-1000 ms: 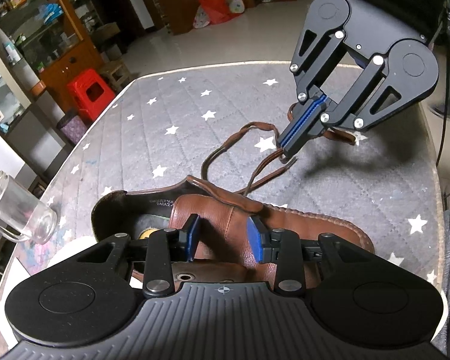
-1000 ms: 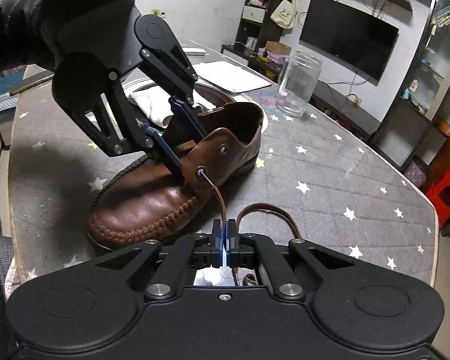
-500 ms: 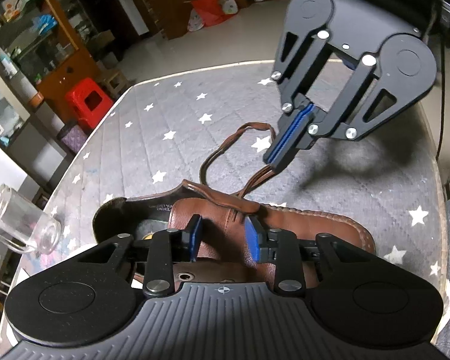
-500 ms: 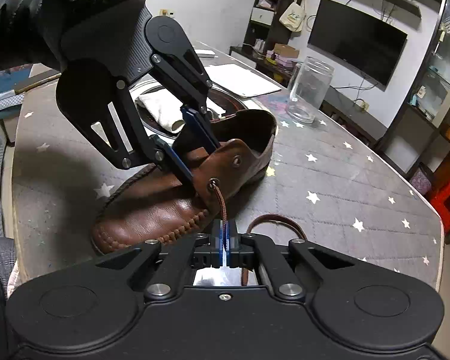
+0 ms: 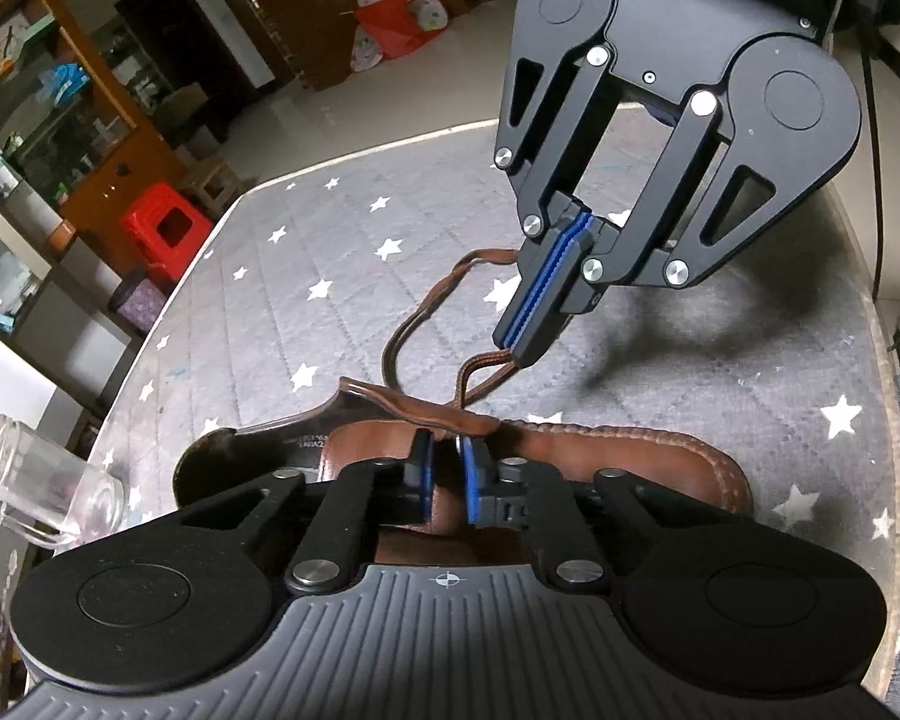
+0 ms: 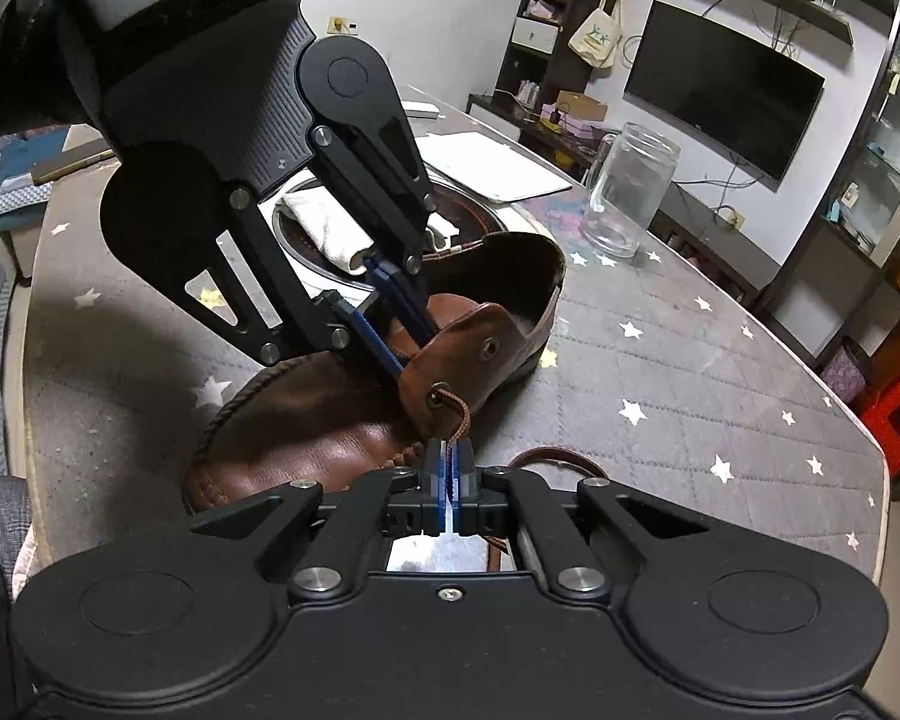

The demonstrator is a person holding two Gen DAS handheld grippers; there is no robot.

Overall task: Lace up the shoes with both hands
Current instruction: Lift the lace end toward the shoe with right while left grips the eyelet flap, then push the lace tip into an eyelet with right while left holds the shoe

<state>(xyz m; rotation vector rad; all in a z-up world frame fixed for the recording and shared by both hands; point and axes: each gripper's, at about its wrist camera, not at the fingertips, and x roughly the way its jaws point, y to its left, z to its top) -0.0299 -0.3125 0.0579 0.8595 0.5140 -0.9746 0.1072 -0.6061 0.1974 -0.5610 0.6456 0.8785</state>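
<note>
While closing the left gripper (image 6: 411,354) narrowly onto the eyelet flap (image 6: 480,348) of the brown shoe (image 6: 306,438), centre of the right view on the starred table (image 6: 660,396), pinches the lace (image 6: 459,414) tight in the right gripper (image 6: 448,471), just below the front eyelet. Mid-threading, by the look. Next calls for drawing slack through, then aiming the tip at the second eyelet without tugging the flap loose. Upper right: glass jar (image 6: 630,192), upright, empty. Behind the left gripper: round dish (image 6: 474,219) holding a white cloth (image 6: 324,228).
</note>
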